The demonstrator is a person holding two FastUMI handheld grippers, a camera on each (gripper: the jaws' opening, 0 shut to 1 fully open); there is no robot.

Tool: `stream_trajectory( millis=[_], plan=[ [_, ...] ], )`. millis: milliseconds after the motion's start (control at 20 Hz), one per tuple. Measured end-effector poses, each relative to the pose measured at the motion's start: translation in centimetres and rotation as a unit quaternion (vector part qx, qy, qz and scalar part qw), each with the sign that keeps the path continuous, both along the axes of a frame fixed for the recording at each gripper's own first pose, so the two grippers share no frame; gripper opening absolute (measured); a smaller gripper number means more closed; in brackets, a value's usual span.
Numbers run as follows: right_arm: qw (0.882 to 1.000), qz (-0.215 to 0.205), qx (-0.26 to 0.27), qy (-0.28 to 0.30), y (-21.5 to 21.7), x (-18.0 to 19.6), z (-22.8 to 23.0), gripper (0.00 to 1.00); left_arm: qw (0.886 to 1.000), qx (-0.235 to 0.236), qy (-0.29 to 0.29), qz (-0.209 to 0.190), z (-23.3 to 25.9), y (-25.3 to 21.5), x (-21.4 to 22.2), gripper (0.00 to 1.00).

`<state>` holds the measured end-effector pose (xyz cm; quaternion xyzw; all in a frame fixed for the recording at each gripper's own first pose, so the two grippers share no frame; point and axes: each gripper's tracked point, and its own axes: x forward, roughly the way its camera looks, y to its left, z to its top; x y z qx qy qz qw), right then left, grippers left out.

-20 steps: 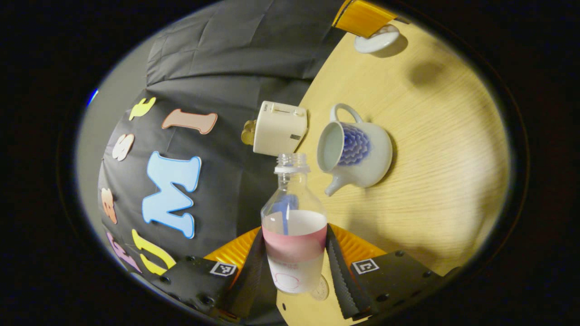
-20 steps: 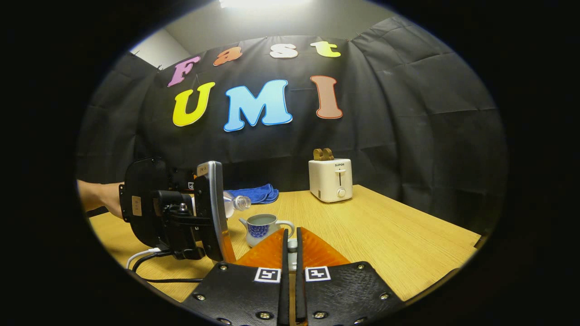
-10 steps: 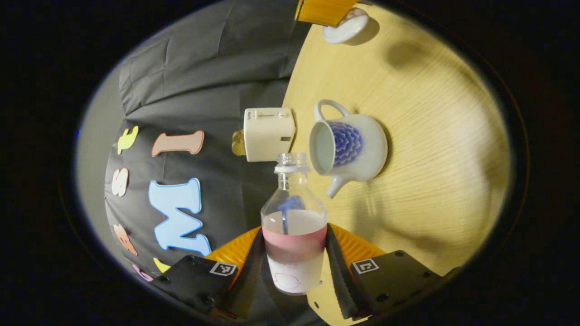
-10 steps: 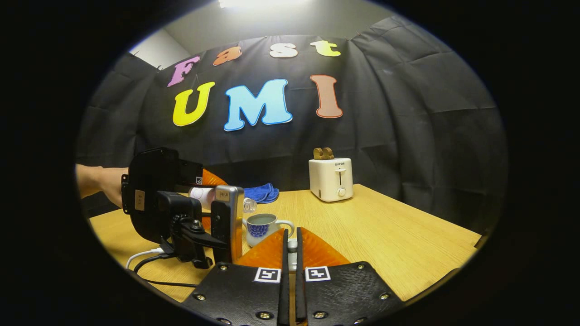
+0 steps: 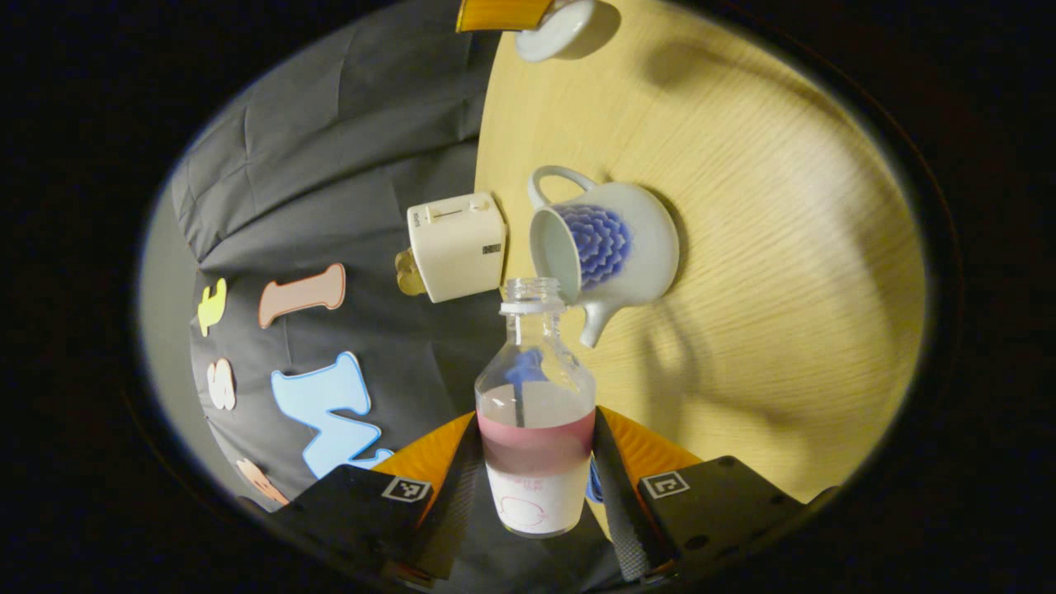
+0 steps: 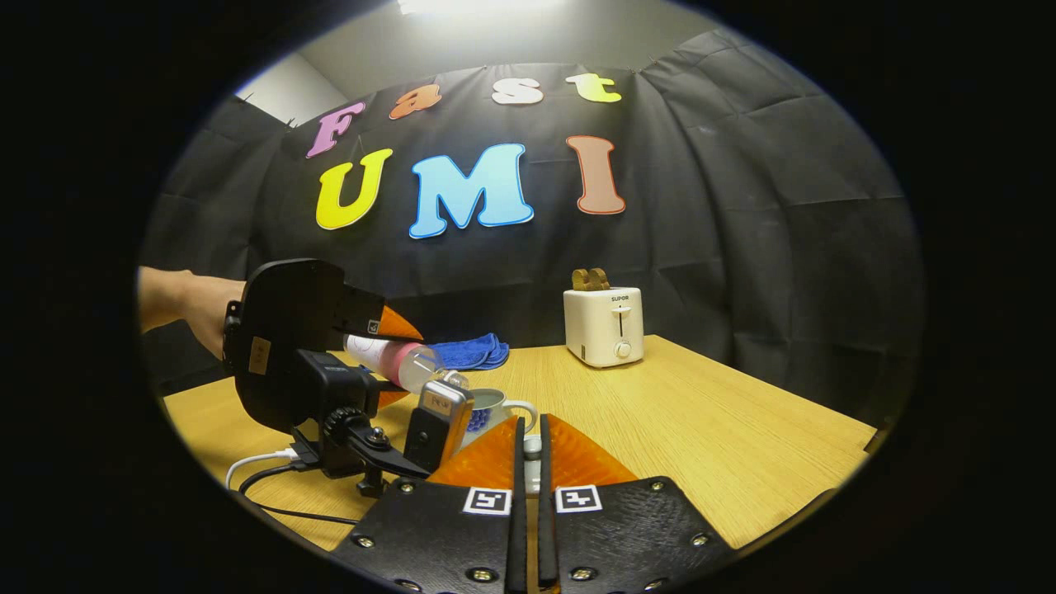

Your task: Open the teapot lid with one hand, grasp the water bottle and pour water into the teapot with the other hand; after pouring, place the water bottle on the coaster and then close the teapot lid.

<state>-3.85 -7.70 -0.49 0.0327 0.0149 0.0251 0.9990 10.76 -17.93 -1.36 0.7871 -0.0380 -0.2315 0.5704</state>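
A wooden desk (image 6: 709,429) stands before a black cloth wall, with a white toaster (image 6: 602,327) and blue cloth (image 6: 470,352) at the back. The left tongs (image 5: 536,462) grip an uncapped water bottle (image 5: 535,412) on both sides, tipped, its mouth at the open teapot (image 5: 606,247) rim just ahead. The right tongs (image 6: 528,470) are closed on the teapot lid (image 5: 557,29), beside the teapot.

- The bench (image 6: 701,429) is light wood with fine lines.
- A white and blue teapot (image 5: 606,243) stands on it, open at the top.
- A white toaster (image 6: 602,327) stands at the back edge.
- A blue cloth (image 6: 470,353) lies by the wall.
- A white cable (image 6: 260,462) lies near the front.
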Motion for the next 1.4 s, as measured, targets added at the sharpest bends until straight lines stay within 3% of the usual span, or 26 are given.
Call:
stream_trajectory(
  millis=[1050,1400],
  plan=[
    [1.0,-0.008,0.004,0.004,-0.8,0.0,-0.1,0.05,0.995,0.084,-0.05,-0.022,2.4,-0.6,0.6,0.84],
    [1.0,-0.008,0.004,0.004,-0.9,0.0,-0.1,0.05,0.997,0.06,-0.037,-0.031,2.3,-1.1,0.3,0.84]
  ],
)
